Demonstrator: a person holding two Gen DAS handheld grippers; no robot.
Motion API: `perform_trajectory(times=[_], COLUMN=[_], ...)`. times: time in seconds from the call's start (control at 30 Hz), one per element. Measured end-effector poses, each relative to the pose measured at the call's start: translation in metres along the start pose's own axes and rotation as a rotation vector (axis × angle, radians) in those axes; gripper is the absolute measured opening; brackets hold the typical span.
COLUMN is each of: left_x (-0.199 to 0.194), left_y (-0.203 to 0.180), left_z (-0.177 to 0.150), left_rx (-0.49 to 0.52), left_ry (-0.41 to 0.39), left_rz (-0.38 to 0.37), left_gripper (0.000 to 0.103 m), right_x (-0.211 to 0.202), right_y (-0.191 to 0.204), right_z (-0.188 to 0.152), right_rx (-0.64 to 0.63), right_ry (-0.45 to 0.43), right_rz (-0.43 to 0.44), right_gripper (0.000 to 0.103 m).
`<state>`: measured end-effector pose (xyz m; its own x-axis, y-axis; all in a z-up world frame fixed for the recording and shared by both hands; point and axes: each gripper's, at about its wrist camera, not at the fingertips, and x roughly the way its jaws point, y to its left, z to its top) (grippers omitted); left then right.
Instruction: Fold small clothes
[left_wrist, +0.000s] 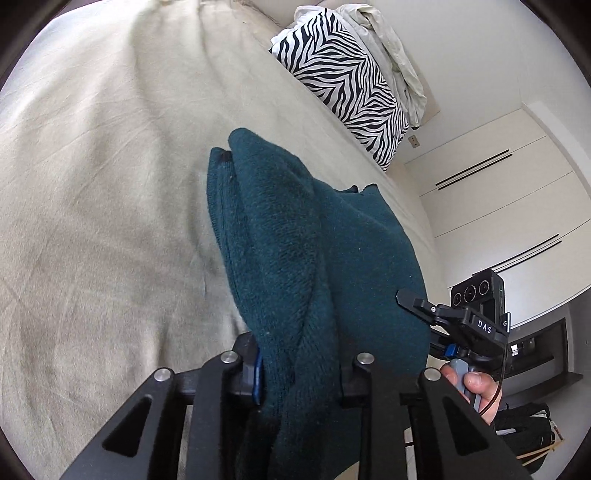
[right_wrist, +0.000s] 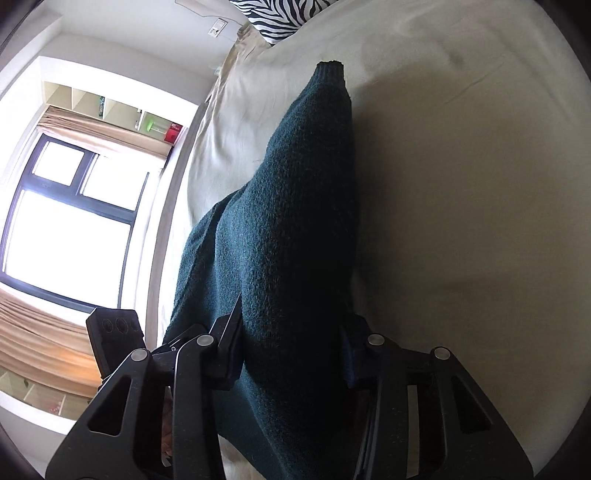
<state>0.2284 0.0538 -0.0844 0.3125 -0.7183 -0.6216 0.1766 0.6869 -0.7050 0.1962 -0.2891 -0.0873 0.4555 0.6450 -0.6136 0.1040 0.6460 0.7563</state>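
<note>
The fingers' tips are hidden by a dark teal knit garment (left_wrist: 295, 258), which is clamped by the left gripper (left_wrist: 299, 373) and the right gripper (right_wrist: 291, 354) above the bed (left_wrist: 110, 184), its long axis running forward from both.

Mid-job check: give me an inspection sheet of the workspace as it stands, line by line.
Surface: beige bed cover, lightly creased.
Job's things: one dark teal knit garment, bunched, raised between both grippers, its far end toward the bed.
Clutter: zebra-print pillow and a crumpled pale sheet at the head of the bed.
Grippers: left gripper and right gripper each closed on the garment.
Cables: thin dark cable beside the hand on the right gripper's handle.
Surroundings: white wardrobe doors, window, wall shelves.
</note>
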Motion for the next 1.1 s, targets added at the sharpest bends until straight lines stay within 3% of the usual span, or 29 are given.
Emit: perform_trajectory(times=[0.2, 0.33, 0.43, 0.47, 0.57, 0.7, 0.77, 0.83, 0.87, 0.9, 1.03, 1.1], left_x=[-0.030, -0.034, -0.016, -0.008, -0.011, -0.037, -0.057, -0.077, -0.087, -0.097, -0.131, -0.143], left_y=[-0.035, -0.035, -0.025, -0.019, -0.015, -0.017, -0.019, -0.026, -0.032, -0.042, -0.099, -0.132], left_z=[-0.046, -0.088, -0.115, -0.122, -0.128, -0.134, -0.140, -0.147, -0.151, -0.156, -0.182, -0.195], left_rx=[0.059, 0.029, 0.023, 0.025, 0.024, 0.018, 0.021, 0.032, 0.051, 0.088, 0.353, 0.481], left_ry=[-0.007, 0.034, 0.082, 0.088, 0.044, 0.012, -0.030, -0.096, -0.139, -0.195, -0.443, -0.565], left_rz=[0.000, 0.002, 0.088, 0.117, 0.086, 0.121, 0.149, 0.168, 0.184, 0.231, 0.537, 0.625], left_gripper=[0.028, 0.028, 0.033, 0.037, 0.039, 0.044, 0.053, 0.071, 0.075, 0.080, 0.103, 0.103], right_x=[-0.048, -0.066, -0.059, -0.052, -0.053, -0.074, -0.101, -0.125, -0.138, -0.149, -0.195, -0.213], right_y=[0.000, -0.011, -0.027, -0.035, -0.057, -0.048, -0.049, -0.045, -0.043, -0.037, -0.002, 0.020], right_z=[-0.046, -0.090, -0.115, -0.121, -0.124, -0.129, -0.135, -0.145, -0.151, -0.158, -0.190, -0.200], right_rx=[-0.002, 0.030, 0.015, 0.003, 0.108, 0.111, 0.109, 0.089, 0.066, 0.038, -0.154, -0.290], right_ry=[-0.004, 0.006, 0.008, 0.007, -0.033, -0.071, -0.140, -0.221, -0.264, -0.306, -0.450, -0.520], right_rz=[0.053, 0.055, -0.046, -0.065, 0.040, -0.010, -0.031, -0.083, -0.120, -0.156, -0.289, -0.387], right_gripper=[0.038, 0.038, 0.040, 0.043, 0.045, 0.050, 0.050, 0.055, 0.056, 0.057, 0.062, 0.064])
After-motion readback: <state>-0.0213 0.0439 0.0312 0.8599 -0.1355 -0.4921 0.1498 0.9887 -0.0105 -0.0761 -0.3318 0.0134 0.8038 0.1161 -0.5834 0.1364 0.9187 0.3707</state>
